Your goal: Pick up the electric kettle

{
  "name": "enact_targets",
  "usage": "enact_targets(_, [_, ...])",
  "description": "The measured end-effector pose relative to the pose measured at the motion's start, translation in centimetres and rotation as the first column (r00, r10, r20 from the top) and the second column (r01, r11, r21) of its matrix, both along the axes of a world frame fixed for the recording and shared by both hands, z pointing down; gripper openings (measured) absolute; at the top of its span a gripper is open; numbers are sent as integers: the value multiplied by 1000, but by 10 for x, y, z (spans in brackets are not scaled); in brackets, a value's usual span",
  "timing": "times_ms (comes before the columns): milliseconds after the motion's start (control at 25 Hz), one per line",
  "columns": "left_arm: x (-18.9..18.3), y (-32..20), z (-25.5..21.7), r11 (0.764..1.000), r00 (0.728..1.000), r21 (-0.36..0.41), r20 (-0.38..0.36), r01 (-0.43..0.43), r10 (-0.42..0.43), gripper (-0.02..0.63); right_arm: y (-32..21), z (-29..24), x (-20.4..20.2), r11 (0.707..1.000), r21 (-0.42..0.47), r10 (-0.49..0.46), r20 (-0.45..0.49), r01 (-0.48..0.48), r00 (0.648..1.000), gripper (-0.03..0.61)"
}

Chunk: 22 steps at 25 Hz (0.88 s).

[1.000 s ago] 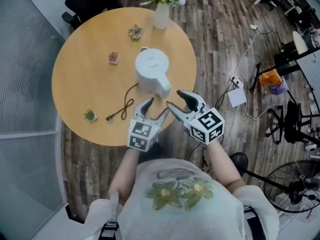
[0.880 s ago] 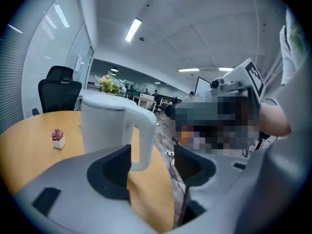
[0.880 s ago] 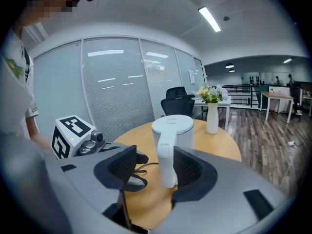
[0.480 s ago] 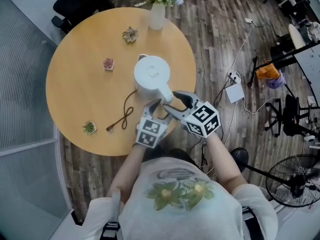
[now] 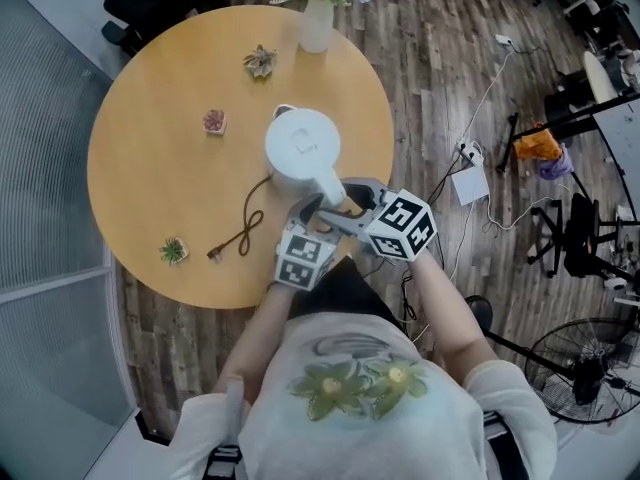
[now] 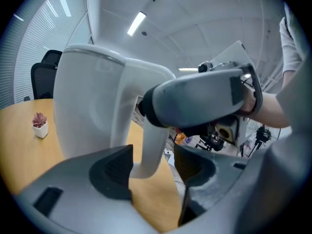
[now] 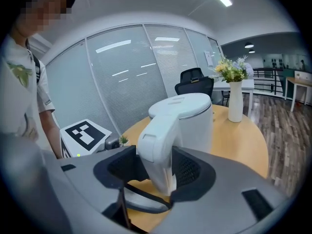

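Observation:
A white electric kettle (image 5: 300,146) stands on the round wooden table (image 5: 150,178), its handle (image 5: 331,186) turned toward me. My right gripper (image 5: 346,197) straddles the handle (image 7: 157,147). Its jaws have just been opening and stand wide; a gap shows beside the left pad. My left gripper (image 5: 312,212) is open just left of it. In the left gripper view the kettle (image 6: 87,96) fills the left side. The handle's lower end (image 6: 146,152) lies just ahead of the left gripper (image 6: 155,174), and the right gripper's jaw crosses above.
A black power cord (image 5: 243,224) trails from the kettle toward the table's near edge. Three small potted plants (image 5: 214,120) and a vase of flowers (image 5: 317,20) sit around the table. Cables, a fan (image 5: 590,373) and chairs are on the wooden floor to the right.
Both grippers have come forward and down toward the kettle. The right gripper's jaws now sit around the handle, and the left gripper has closed in beside it.

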<state>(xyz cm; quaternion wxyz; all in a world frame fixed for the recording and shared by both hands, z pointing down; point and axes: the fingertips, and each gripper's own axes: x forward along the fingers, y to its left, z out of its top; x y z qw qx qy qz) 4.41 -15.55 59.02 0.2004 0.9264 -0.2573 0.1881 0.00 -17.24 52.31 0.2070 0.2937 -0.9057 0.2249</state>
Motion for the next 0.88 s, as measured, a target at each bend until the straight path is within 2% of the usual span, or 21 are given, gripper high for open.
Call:
enact_targets(400, [9, -7, 7, 994, 994, -2, -31, 108, -108, 249, 0, 5, -7, 982, -47, -177, 88, 181, 980, 233])
enact_targets(560, [9, -10, 8, 985, 985, 20, -25, 172, -171, 235, -1, 2, -8, 975, -36, -214, 117, 220, 970, 216])
enact_targets(720, [8, -16, 13, 976, 976, 8, -22, 218, -218, 225, -2, 3, -10, 970, -11, -239, 141, 243, 961, 213])
enact_targets(880, [4, -19, 16, 969, 969, -17, -5, 248, -248, 170, 0, 2, -11, 963, 12, -269, 159, 271, 950, 209])
